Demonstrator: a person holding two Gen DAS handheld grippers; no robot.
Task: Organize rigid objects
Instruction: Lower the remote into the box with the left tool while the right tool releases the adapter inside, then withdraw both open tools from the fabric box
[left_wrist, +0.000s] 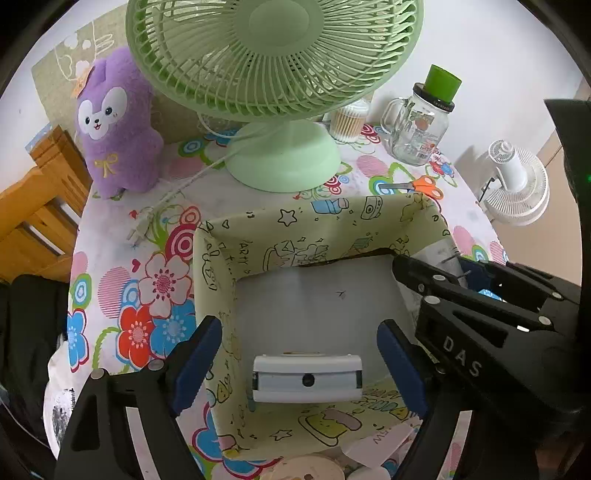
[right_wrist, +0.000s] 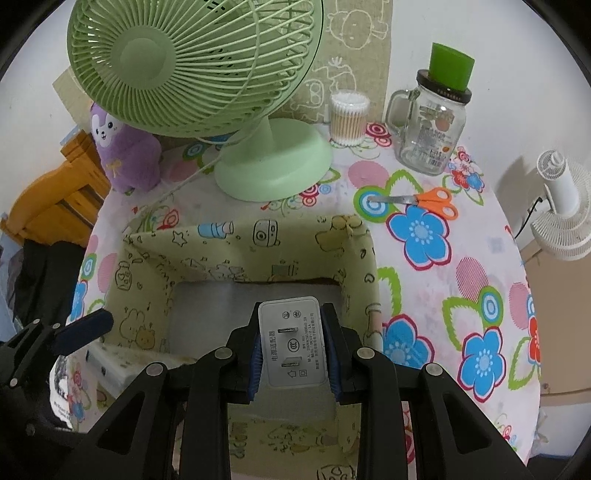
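Right gripper (right_wrist: 291, 343) clamps the white adapter (right_wrist: 291, 341) (prongs up) over the box (right_wrist: 251, 254).

My worktop (right_wrist: 480, 280), under a flowered cloth, carries a green desk fan (right_wrist: 207, 74), purple plush (right_wrist: 125, 151), cotton-swab tub (right_wrist: 349, 118), glass mug jar (right_wrist: 432, 125), orange scissors (right_wrist: 421, 201) and a patterned box (right_wrist: 236, 254).

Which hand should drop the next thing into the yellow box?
The right. The right gripper is shut on the white power adapter, above the box. The left gripper is open, with a white device lying free between its fingers.
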